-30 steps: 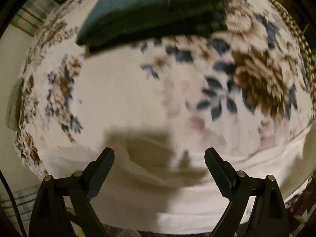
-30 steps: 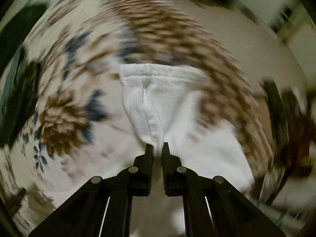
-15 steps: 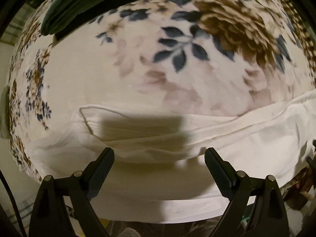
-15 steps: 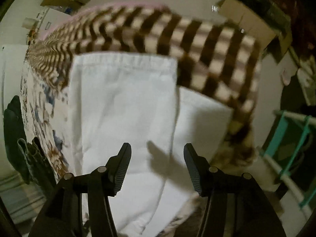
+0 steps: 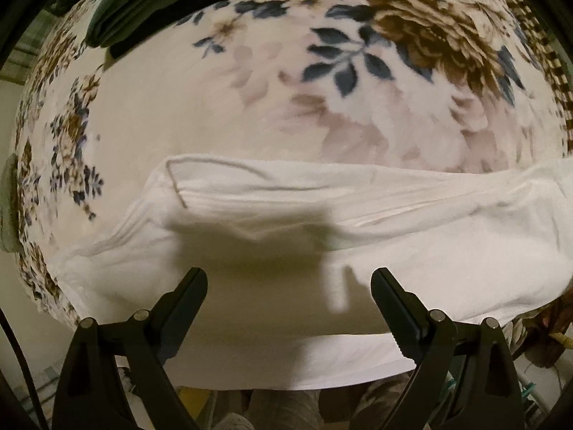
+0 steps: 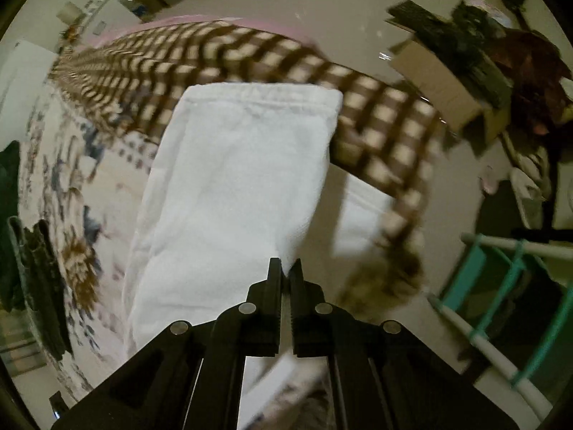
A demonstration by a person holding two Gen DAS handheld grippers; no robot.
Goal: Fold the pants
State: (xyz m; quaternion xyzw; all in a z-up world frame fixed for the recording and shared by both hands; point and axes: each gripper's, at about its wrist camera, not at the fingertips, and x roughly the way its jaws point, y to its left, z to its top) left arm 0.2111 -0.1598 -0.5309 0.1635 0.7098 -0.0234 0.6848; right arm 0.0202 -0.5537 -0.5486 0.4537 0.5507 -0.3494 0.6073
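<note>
Black plastic nearest in the left wrist view: left tool with fingers spread wide, nothing between them, hovering just above white cloth and throwing a shadow onto it. Under it, white pants laid lengthwise along the near edge of the bed, lower layer hanging over that edge, seams and soft wrinkles running across. Beyond the pants, bare floral blanket in cream, brown and blue. At the far edge, a folded pile of dark green clothes, well apart from the pants.

In the right wrist view, right tool pointing down, jaws just closed and now pressed together at the right edge of the upper pants layer; a sliver of white showing between the pads, but cannot tell whether cloth is actually pinched. Ahead of the tips, pants stretching away to a stitched hem, with a second white layer peeking out on the right. Past the hem, brown-and-cream checked border draped over the edge of the bed. Off the bed, a teal rack and a cardboard box on the floor, blurred.
</note>
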